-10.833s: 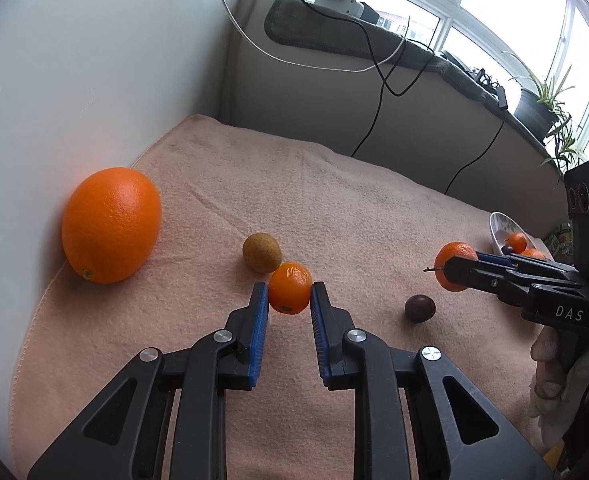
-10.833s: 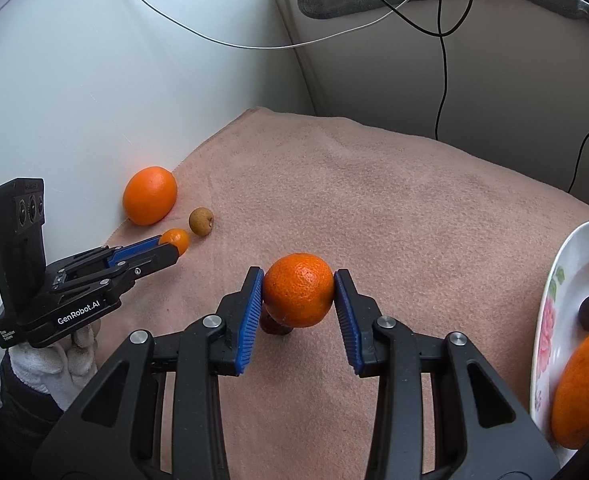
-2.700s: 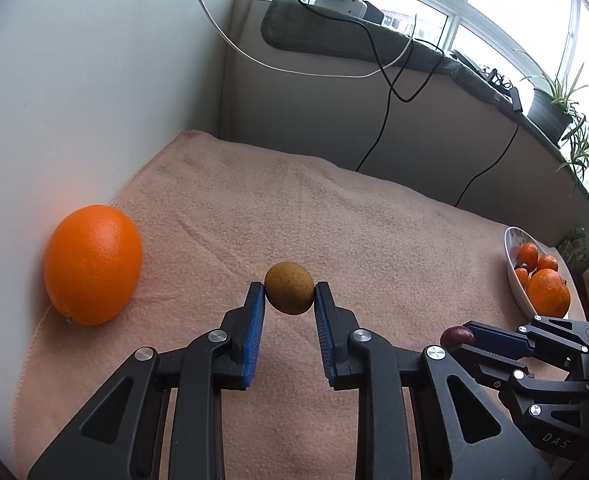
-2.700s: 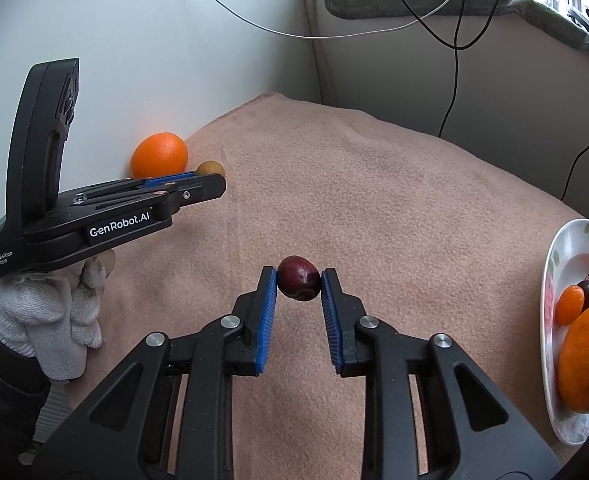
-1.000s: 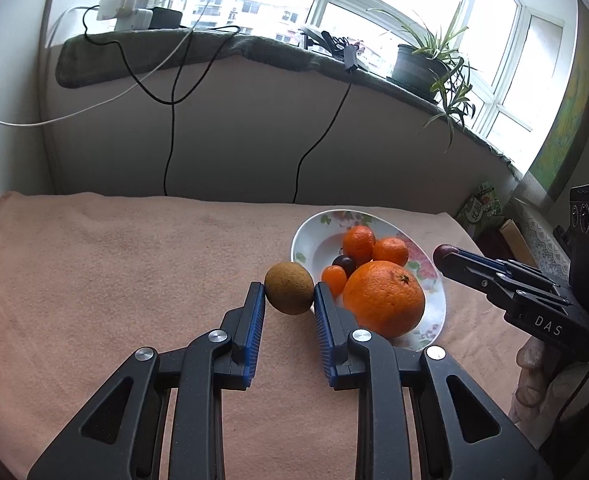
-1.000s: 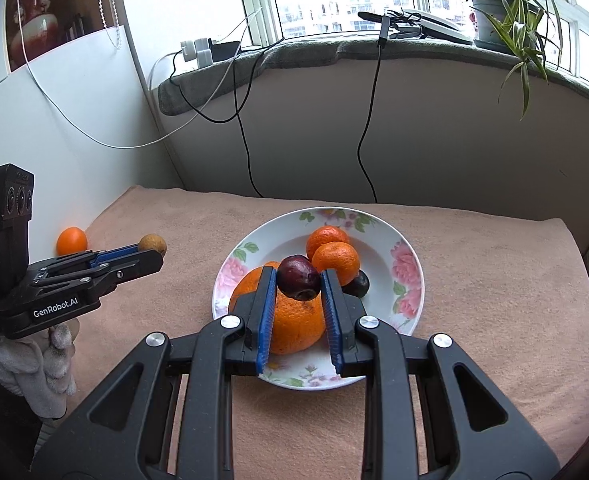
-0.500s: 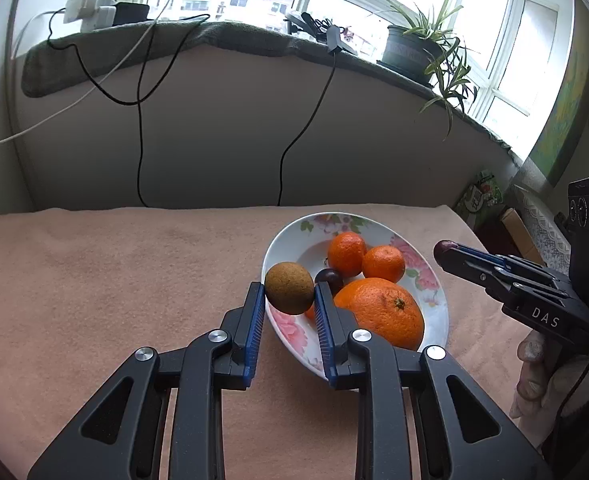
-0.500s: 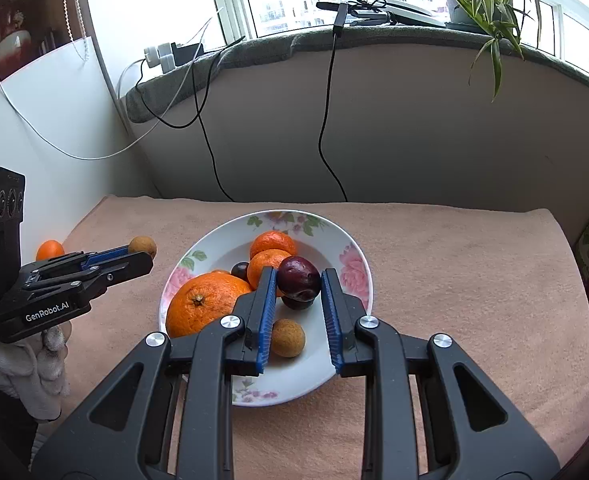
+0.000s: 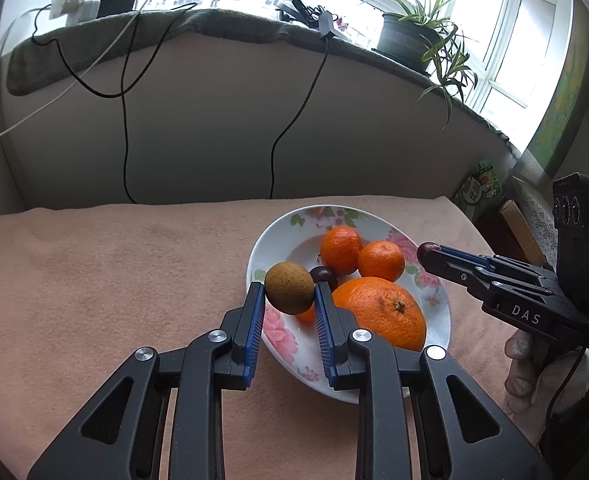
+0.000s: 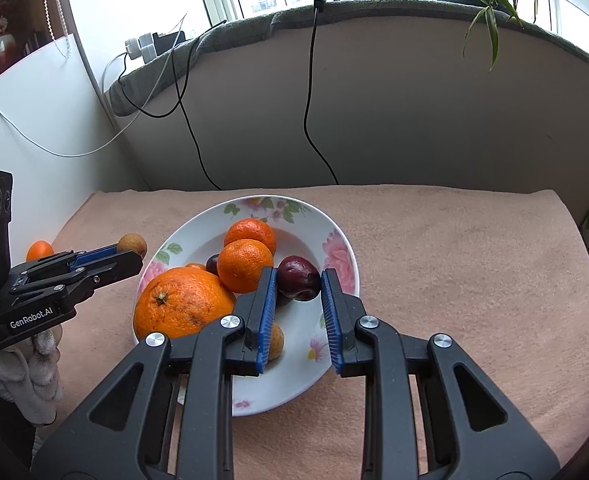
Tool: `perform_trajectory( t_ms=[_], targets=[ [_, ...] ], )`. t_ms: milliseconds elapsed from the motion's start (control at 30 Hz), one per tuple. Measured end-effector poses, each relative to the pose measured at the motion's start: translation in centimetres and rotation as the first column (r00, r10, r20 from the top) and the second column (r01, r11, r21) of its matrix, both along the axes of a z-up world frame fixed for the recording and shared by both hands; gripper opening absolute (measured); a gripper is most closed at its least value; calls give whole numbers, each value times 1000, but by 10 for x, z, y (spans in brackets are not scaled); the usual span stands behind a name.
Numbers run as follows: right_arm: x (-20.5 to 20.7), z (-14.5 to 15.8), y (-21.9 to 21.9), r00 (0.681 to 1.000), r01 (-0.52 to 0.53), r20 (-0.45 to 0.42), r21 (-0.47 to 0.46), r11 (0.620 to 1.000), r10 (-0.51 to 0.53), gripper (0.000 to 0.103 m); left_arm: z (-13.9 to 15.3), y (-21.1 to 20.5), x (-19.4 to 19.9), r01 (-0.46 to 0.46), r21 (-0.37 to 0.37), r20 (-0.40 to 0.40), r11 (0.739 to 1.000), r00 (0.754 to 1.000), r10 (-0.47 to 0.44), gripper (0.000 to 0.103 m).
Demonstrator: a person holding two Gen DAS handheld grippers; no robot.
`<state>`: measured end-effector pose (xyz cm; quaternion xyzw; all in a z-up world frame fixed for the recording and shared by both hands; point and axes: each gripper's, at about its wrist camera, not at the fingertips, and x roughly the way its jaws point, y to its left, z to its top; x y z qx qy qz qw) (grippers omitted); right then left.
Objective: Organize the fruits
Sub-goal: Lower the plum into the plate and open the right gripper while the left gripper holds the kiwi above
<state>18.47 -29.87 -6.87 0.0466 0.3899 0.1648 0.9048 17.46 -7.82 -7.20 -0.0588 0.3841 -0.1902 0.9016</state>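
A floral white plate [image 9: 278, 332] [image 10: 294, 380] sits on the pink cloth and holds a large orange [image 9: 378, 312] [image 10: 182, 306], two mandarins [image 9: 380, 260] [image 10: 244, 264], a dark plum [image 9: 324, 274] and a small brown fruit [image 10: 275, 342]. My left gripper [image 9: 288, 292] is shut on a brown kiwi-like fruit [image 9: 289, 288] over the plate's left rim; it also shows in the right wrist view [image 10: 132, 245]. My right gripper [image 10: 297, 284] holds a dark red plum [image 10: 298, 283] above the plate, its right pad looking slightly off the fruit.
One large orange [image 10: 39, 250] lies far left on the cloth by the white wall. Black and white cables [image 9: 124, 120] hang down the low wall behind. A potted plant [image 9: 410, 36] stands on the sill. The cloth's right edge [image 10: 574, 248] drops off.
Both grippers moved closer over the plate with their fruits. The right gripper's jaws look a little wider around the plum than half a second ago.
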Motion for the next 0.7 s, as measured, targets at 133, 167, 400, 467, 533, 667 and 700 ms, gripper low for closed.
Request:
perform_trajectory(
  t_ms=[133,167,400,467,533,667,700],
  targets=[
    [0,-1,0,1000,1,-4,3,1000,-1,24,1,-1,1,5,-5,0,1000,1000,-5,24],
    [0,-2,0,1000,1,-5,2,1000,-1,24,1,-1,1,6,-5,1,1000,1000,-6,24],
    [-1,-1,2,1000,-2,-3,0,1000,2,24,3,-2,0,10,-10,5,1000,1000,-9,24],
    [-1,-1,2,1000,-5,-4,1,1000,5,24,3,-2,-1,14,-8,6,1000,1000,-14,24],
    [-1,-1,3,1000,-4,-5,-2,1000,4,25,3,-3,-2,16,-9,6,1000,1000,-16,24],
    [-3,1,3,1000,3,6,0,1000,-3,53,5,-3,-2,18,-12,8,1000,1000,-18,24],
    [-4,2,3,1000,4,12,2,1000,-4,54,5,-4,-2,18,-11,9,1000,1000,-18,24]
  ],
)
